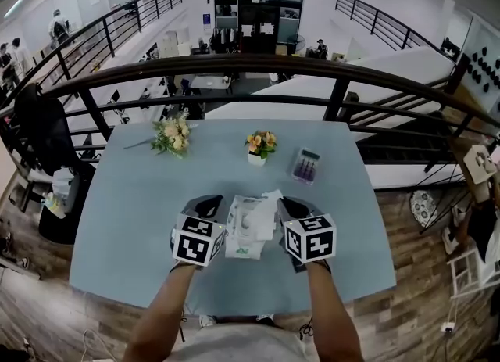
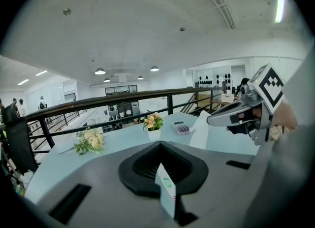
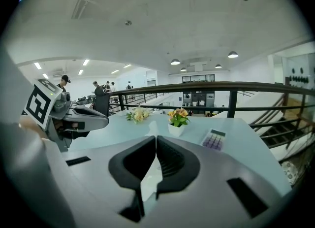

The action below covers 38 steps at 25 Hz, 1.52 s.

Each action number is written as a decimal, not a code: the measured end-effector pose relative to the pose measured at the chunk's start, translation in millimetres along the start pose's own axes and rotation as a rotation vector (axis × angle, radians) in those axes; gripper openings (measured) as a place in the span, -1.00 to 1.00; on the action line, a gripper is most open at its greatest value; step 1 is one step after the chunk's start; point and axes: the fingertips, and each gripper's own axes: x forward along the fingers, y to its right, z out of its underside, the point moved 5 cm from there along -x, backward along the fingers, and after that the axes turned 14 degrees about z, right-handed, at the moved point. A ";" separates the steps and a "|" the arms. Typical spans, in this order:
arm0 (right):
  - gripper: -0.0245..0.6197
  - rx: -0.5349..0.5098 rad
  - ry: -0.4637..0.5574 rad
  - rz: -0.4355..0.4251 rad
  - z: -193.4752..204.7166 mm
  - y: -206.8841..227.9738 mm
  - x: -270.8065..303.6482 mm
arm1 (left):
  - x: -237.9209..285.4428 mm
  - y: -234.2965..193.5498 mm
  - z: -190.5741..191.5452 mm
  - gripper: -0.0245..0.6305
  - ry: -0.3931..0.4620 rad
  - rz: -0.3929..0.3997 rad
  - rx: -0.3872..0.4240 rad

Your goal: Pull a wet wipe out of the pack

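Pinching thin crumpled wipe, R claw; flat pack, L claw.

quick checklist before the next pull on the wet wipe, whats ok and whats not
1. Left gripper shut on the wet wipe pack: ok, the pack's edge sits between its fingers.
2. Right gripper shut on the wipe: ok, the white sheet is pinched between its fingers.
3. Wipe free of the pack: cannot tell, white on white in the head view.
4. Potted flowers and calculator apart from both grippers: ok, both stand farther back on the table.
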 end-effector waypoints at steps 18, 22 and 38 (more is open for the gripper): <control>-0.89 0.052 0.024 0.118 3.7 40.8 -28.0 | 28.9 26.9 -16.8 -0.94 0.000 0.100 0.061; -0.89 0.068 0.026 0.152 6.8 52.9 -38.2 | 36.0 36.5 -21.4 -0.94 0.001 0.127 0.076; -0.89 0.164 0.075 0.305 19.7 102.4 -81.4 | 57.0 64.9 -34.4 -0.94 0.010 0.210 0.147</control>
